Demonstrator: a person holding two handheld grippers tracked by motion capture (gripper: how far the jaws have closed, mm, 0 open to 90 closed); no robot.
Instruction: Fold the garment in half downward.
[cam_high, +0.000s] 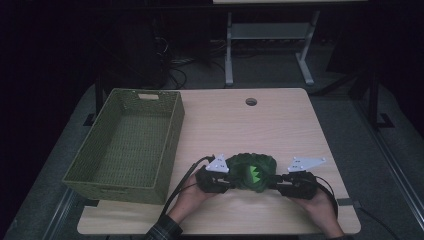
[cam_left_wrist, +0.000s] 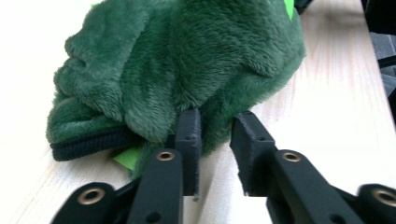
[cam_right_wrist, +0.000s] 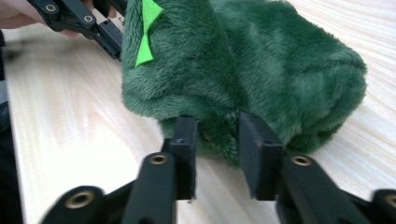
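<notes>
Both of my hands sit at the near edge of the table (cam_high: 300, 120), each wrapped round one gripper, and between them lies the one thing I am working on: a dark green plush toy (cam_high: 251, 171) with bright green felt spikes. It rests on the wood near the front edge, right of the basket and well clear of it.

My left gripper (cam_left_wrist: 215, 140) points in at the toy's side. Its jaws stand a little apart with a tuft of fur between them; the pads look slack against the pile rather than pinching it, so I read that grip as let go. My right gripper (cam_right_wrist: 218, 140) comes in from the opposite side in the same way, jaws parted, fur bulging into the gap but not squeezed. Holding it from two ends like this makes sense for a soft, floppy body that would sag from one pinch, and I judge the toy now sits on the table by its own weight.

Farther off, at the left, stands a single woven green basket (cam_high: 172, 125), nothing in it that I can see.

Count: two grippers, one toy, one basket, one table.
</notes>
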